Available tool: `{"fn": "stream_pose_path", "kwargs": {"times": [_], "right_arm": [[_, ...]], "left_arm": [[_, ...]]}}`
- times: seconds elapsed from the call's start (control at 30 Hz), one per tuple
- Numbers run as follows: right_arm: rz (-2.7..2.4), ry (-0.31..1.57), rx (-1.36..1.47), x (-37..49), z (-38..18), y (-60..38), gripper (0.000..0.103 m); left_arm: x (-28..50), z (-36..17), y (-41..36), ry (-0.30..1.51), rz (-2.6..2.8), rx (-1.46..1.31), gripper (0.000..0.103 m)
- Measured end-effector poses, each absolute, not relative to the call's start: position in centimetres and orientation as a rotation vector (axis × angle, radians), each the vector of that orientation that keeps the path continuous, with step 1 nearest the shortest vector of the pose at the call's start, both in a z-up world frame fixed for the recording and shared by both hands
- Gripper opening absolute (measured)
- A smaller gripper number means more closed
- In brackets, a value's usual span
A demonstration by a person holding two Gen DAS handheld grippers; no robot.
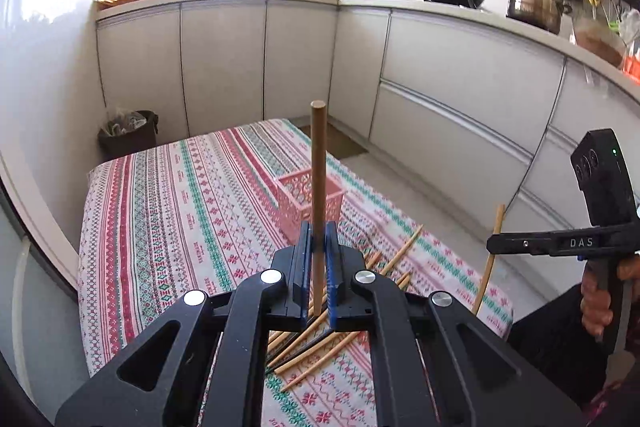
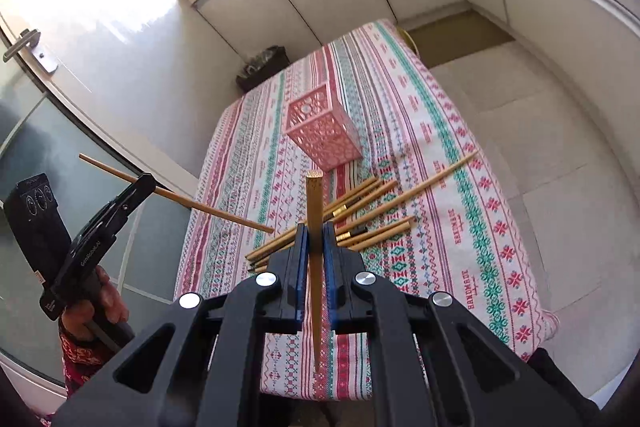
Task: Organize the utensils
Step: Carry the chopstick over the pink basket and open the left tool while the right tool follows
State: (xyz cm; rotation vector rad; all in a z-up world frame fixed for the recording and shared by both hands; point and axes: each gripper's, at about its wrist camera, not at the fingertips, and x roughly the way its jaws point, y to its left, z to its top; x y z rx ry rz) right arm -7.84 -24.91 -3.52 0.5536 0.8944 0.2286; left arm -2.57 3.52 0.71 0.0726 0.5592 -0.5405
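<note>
Holding one chopstick each: left gripper (image 1: 319,239) clamps a chopstick (image 1: 318,187), right gripper (image 2: 316,243) clamps another (image 2: 314,227). Pink basket (image 2: 322,131) stands far; loose chopsticks (image 2: 360,215) near. Step: transfer; next, tip-first insertion into basket.

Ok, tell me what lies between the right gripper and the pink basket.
In the right wrist view, the pile of loose chopsticks lies on the tablecloth between the right gripper and pink basket.
</note>
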Motion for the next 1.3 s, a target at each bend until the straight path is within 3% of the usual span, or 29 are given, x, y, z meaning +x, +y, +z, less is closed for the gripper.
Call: {"fn": "stream_pose_path", "kwargs": {"times": [0.37,0.6,0.83,1.1,1.3], "right_arm": [[0.22,0.614,0.599,-3.5,5.8,-27.3,0.008],[0.177,0.485,0.594,0.8,8.1,-27.9,0.008],[0.13,0.427,0.594,5.1,7.8,-28.9,0.008],[0.093,0.431,0.518,8.4,5.0,-27.5,0.008],[0.093,0.459,0.486,9.7,2.8,-26.3,0.008]], "left_arm": [[-0.9,6.1,3.5,0.402,-0.454,-0.096,0.005],[3.3,7.2,2.8,0.362,-0.425,-0.18,0.005],[8.6,6.2,0.9,0.37,-0.415,-0.186,0.005],[11.7,1.7,-0.4,0.461,-0.399,-0.196,0.007],[10.3,3.0,1.1,0.438,-0.369,-0.221,0.02]]}}
